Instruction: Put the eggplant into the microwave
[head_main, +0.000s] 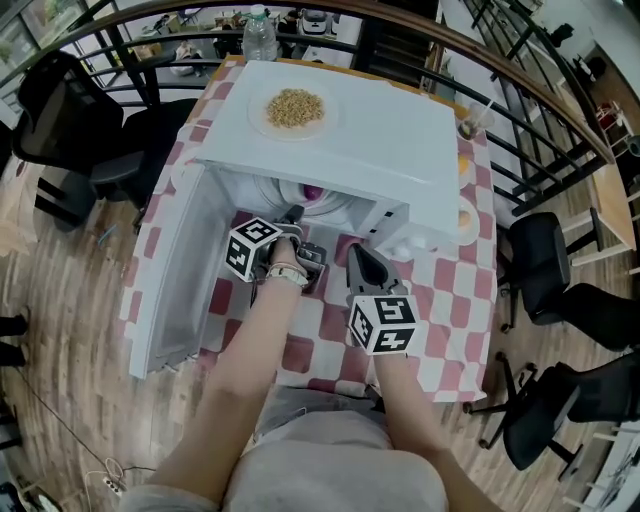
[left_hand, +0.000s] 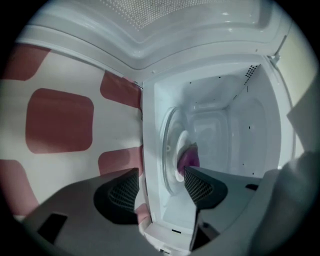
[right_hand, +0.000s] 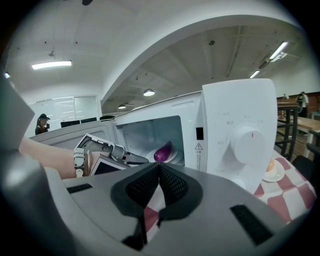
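Eggplant (right_hand: 164, 151) rested on the plate (left_hand: 182, 149) inside the open microwave (head_main: 330, 150). The left gripper (left_hand: 160, 187) stood at the cavity mouth, jaws wide and empty; the right gripper (right_hand: 159, 172) was closed on nothing. A careless withdrawal might snag the plate rim and roll the eggplant out.

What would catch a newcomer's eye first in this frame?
The white microwave with its door swung open, on a red-checked cloth, and the purple eggplant already lying inside. The left tool stands open and empty at the cavity mouth; the right tool is shut in front. A plate of grains sits on top.
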